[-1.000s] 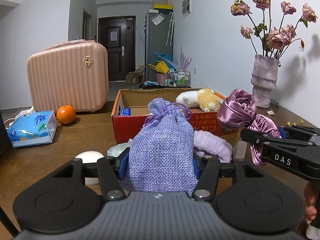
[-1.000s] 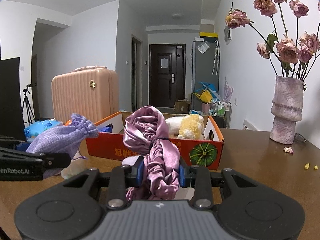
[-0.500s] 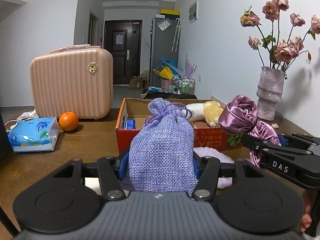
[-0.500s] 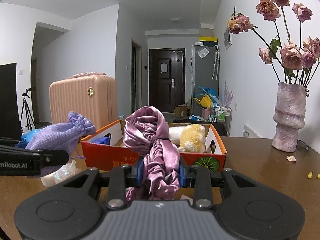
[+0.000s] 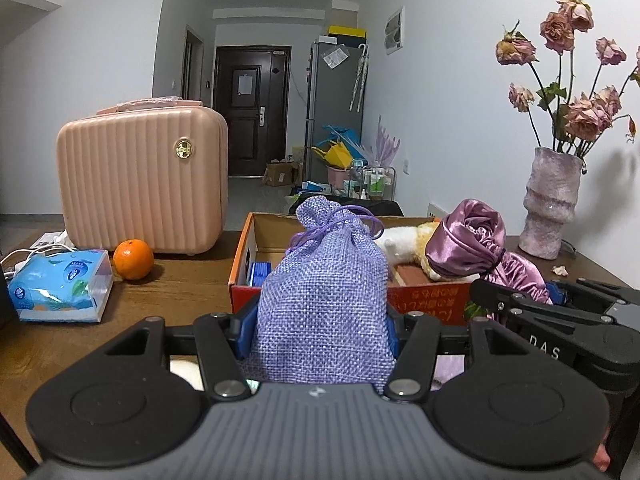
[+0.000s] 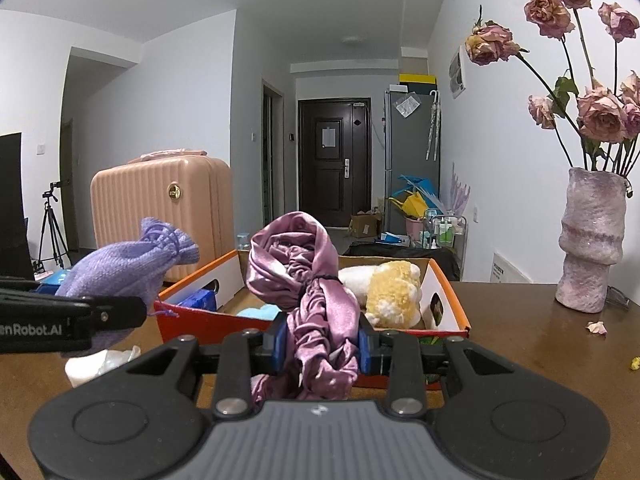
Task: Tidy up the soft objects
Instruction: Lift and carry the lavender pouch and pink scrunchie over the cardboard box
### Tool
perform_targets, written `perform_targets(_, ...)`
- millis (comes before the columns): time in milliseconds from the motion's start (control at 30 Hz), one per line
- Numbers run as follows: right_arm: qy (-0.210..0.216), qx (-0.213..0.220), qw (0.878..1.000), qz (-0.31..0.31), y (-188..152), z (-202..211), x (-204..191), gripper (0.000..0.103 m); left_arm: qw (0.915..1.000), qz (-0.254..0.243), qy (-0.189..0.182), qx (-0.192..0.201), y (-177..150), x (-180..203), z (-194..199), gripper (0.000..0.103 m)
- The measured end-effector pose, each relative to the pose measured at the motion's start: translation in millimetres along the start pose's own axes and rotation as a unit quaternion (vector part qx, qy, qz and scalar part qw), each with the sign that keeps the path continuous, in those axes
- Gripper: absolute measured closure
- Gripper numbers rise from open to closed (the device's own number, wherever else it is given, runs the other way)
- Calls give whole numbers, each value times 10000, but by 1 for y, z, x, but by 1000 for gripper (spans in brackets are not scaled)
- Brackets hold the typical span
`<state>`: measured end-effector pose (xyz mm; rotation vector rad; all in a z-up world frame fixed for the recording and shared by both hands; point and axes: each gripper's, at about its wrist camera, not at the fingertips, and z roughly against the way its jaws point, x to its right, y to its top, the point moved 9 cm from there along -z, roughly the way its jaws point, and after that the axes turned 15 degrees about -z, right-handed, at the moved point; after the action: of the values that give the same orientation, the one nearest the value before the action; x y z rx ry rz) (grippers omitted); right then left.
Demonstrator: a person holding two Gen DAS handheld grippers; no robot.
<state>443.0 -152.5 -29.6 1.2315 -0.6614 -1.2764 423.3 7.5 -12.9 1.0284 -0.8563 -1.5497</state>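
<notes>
Left gripper (image 5: 322, 330): closed narrow on the lilac drawstring pouch (image 5: 324, 300), blue pads pressed against both its sides, pouch upright with its gathered neck and cord at top, held above the wooden table (image 5: 180, 284) just near of the cardboard box (image 5: 432, 300). Right gripper (image 6: 322, 346): clamped on the mauve satin bonnet (image 6: 304, 280), its bunched elastic part squeezed between the blue pads, the fuller crown rising above the fingers and loose folds hanging below, also raised above the table at the near edge of the box. Box: orange-rimmed, open-topped, containing a white-and-yellow plush toy (image 6: 390, 292) at the far right, a blue item (image 6: 198, 300) at the left, and a pale blue soft piece (image 6: 258, 313) near the middle. White soft object (image 6: 92, 364): on the table, left of the right gripper, beneath the left one. Other stock: pink ribbed suitcase (image 5: 142, 178) far left; orange (image 5: 133, 259) in front of it; blue tissue pack (image 5: 60, 286) left of the orange; mottled pink vase (image 6: 592, 240) with dried roses (image 6: 600, 116) far right, fallen petals beside it.
</notes>
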Motion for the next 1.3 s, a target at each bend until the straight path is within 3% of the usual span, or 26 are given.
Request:
perform_targets(567,62,46,9999,-105,16,-42,-3,71,9997,194,89,151,28,-11,-43,45)
perform_targets(1300,27,-48,9997,-244,24,-100,-3,71,9991,407,146,18,46,-24,-107,45)
